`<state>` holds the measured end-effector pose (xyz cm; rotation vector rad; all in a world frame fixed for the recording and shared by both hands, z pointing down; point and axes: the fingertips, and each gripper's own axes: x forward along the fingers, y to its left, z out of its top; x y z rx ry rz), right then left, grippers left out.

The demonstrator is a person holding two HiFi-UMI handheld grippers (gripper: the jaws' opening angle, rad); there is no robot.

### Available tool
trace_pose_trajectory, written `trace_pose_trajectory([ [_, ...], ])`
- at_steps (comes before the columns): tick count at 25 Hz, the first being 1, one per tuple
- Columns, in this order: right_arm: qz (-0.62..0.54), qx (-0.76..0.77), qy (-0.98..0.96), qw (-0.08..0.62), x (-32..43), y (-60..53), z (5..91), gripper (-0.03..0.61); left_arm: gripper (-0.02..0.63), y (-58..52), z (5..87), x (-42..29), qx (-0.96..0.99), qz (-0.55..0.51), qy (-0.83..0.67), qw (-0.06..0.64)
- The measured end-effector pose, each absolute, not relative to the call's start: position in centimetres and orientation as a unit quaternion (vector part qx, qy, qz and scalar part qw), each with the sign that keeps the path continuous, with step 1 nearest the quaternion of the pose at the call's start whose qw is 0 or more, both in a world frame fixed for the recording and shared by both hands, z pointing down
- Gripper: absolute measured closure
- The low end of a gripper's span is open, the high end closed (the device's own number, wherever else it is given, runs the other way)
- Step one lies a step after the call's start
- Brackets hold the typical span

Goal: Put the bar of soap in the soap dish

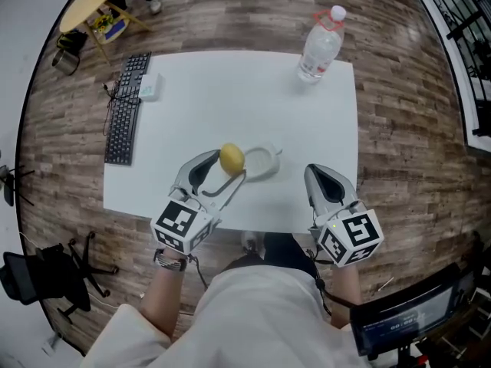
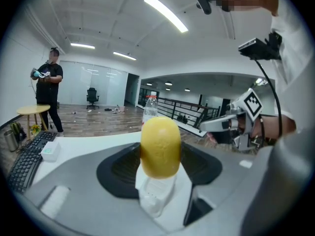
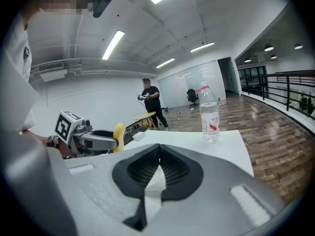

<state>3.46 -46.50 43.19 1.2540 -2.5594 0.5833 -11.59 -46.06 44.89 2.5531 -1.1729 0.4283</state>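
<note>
A yellow oval bar of soap (image 1: 232,158) sits clamped upright in my left gripper (image 1: 228,165), which is shut on it just left of the white soap dish (image 1: 262,162). From the left gripper view the soap (image 2: 160,147) stands between the dark pads, with the soap dish (image 2: 156,195) right below and beyond it. My right gripper (image 1: 319,176) rests over the table's front right, its jaws shut and holding nothing. The right gripper view has the soap (image 3: 118,136) and the left gripper (image 3: 116,142) at its left.
A white table (image 1: 230,90) carries a clear water bottle (image 1: 321,46) at its back right, a black keyboard (image 1: 126,106) and a small white box (image 1: 150,87) on the left. A person (image 3: 150,104) stands far off by a round yellow table (image 1: 90,3).
</note>
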Motion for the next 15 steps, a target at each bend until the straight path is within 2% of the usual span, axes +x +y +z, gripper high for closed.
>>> trace_pose_trajectory([
  [15,0.216,0.43,-0.868,0.122,3.7,-46.4,44.1,0.575,0.342,-46.8,46.3,-10.5,0.892,0.173,-0.39,0.152],
])
